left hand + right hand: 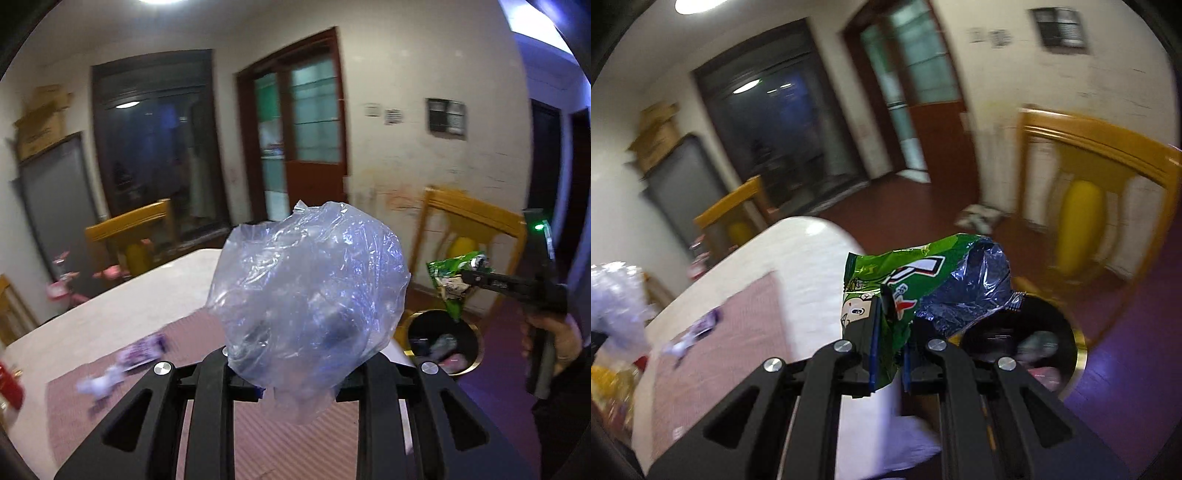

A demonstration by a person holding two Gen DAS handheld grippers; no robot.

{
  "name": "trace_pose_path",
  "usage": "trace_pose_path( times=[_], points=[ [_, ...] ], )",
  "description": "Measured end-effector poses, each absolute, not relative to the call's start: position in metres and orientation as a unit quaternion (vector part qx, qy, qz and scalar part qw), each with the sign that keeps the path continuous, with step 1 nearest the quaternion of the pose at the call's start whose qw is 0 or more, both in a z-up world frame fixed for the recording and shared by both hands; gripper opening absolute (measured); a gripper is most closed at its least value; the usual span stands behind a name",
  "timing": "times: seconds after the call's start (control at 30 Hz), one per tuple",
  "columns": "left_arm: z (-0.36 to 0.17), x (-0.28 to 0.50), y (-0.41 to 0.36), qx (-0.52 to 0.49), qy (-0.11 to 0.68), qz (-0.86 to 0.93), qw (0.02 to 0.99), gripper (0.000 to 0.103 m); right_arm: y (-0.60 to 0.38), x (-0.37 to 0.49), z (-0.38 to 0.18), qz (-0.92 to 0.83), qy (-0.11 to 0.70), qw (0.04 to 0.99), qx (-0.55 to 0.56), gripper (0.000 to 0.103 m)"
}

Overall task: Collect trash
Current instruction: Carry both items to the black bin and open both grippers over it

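My left gripper (pixel 295 369) is shut on a crumpled clear plastic bag (pixel 310 288) and holds it above the table's near end. My right gripper (pixel 890 332) is shut on a green snack wrapper (pixel 923 288) and holds it above and just left of a black trash bin (pixel 1027 343) with a gold rim. In the left wrist view the right gripper (pixel 469 277) with the green wrapper (pixel 456 284) hangs over the bin (pixel 443 343), which holds some trash. A purple wrapper (pixel 144 350) and a pale scrap (pixel 98 384) lie on the pink mat (pixel 147 398).
The white table (pixel 129 302) stands left of the bin. Wooden chairs stand at the far left (pixel 129 236) and behind the bin (pixel 472 229). A red object (pixel 9 384) sits at the table's left edge. Something pale (pixel 979 218) lies on the dark red floor.
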State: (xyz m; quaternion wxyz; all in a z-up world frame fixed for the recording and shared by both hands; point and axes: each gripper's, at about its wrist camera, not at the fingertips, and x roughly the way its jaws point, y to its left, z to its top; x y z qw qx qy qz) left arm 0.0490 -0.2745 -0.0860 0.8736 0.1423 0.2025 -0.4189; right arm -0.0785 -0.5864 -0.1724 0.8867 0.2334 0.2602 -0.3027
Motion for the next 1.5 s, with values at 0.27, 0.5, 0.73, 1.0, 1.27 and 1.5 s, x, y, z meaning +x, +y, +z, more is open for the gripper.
trace_pose_path(
  times=[0.27, 0.5, 0.73, 1.0, 1.27, 1.5],
  points=[
    [-0.100, 0.017, -0.329, 0.159, 0.214, -0.469, 0.842, 0.024, -0.648, -0.110, -0.226, -0.389, 0.302, 0.835, 0.246, 0.010],
    [-0.102, 0.010, -0.346, 0.168, 0.219, -0.472, 0.837, 0.024, -0.685, -0.094, -0.289, -0.390, 0.374, 0.793, 0.282, 0.065],
    [-0.102, 0.007, -0.355, 0.179, 0.218, -0.473, 0.835, 0.024, -0.690, -0.105, -0.291, -0.404, 0.354, 0.787, 0.304, 0.075],
    [-0.106, -0.001, -0.379, 0.191, 0.225, -0.511, 0.808, 0.026, -0.671, -0.150, -0.236, -0.427, 0.249, 0.811, 0.313, 0.079],
    [-0.162, -0.013, -0.472, 0.226, 0.262, -0.569, 0.746, 0.026, -0.658, -0.194, -0.201, -0.475, 0.180, 0.808, 0.299, 0.080],
    [-0.241, -0.021, -0.578, 0.271, 0.309, -0.574, 0.708, 0.026, -0.662, -0.218, -0.199, -0.474, 0.165, 0.805, 0.317, 0.081]
  ],
)
